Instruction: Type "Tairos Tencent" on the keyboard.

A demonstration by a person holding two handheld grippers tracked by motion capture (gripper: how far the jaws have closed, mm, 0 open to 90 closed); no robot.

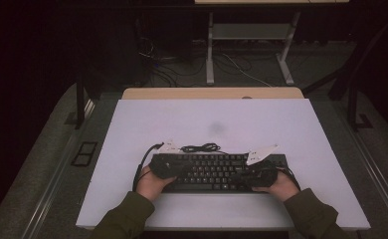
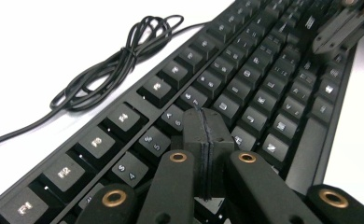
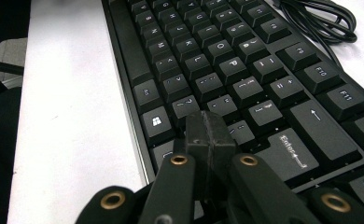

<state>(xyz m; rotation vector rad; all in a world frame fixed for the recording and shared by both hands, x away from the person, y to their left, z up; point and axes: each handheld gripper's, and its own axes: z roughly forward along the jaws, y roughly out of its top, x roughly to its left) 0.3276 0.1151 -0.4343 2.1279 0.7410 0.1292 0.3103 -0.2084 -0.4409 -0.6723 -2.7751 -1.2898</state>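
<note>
A black keyboard (image 1: 214, 171) lies on the white table near the person's edge, its cable (image 1: 200, 148) bundled just behind it. My left gripper (image 1: 174, 169) hovers over the keyboard's left end, jaws pressed together with nothing between them. In the left gripper view the closed tips (image 2: 208, 133) sit low over the number-row and letter keys of the keyboard (image 2: 245, 79), with the coiled cable (image 2: 119, 60) to the left. My right gripper (image 1: 245, 174) is over the keyboard's right end, also shut and empty; its tips (image 3: 209, 133) hang above keys near the Enter key (image 3: 290, 151).
The white table top (image 1: 212, 119) extends far beyond the keyboard. A wooden desk edge (image 1: 212, 93) lies behind it. A second desk's metal legs (image 1: 210, 55) and floor cables stand farther back. In the left gripper view the right gripper (image 2: 341, 28) appears at the keyboard's far end.
</note>
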